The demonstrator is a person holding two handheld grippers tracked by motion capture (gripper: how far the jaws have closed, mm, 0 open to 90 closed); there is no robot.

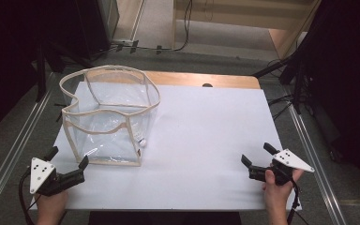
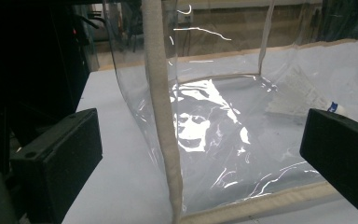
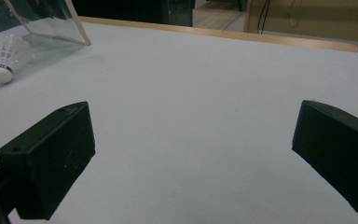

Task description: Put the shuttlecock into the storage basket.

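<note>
Two hand-held grippers, one clear bag, one shuttlecock, one table. The left gripper point(image 1: 68, 165), held at the near left corner of the table, has its two black jaws spread wide apart and grips nothing; in the left gripper view the jaws stand on either side of the near corner seam of the clear bag point(image 2: 223, 126), which lies just ahead of them, with no contact to be seen. The right gripper point(image 1: 258, 155), held at the near right of the table, likewise has its two jaws wide apart and empty, over bare white surface, well apart from the bag. The single bag point(image 1: 110, 117) is a transparent plastic box shape with beige fabric trim along its edges and rim; it stands upright, mouth open upward, on the left half of the white table point(image 1: 206, 136). One white shuttlecock point(image 3: 1, 58) lies on its side at the bag's near right corner; whether inside or just outside the wall cannot be told.
</note>
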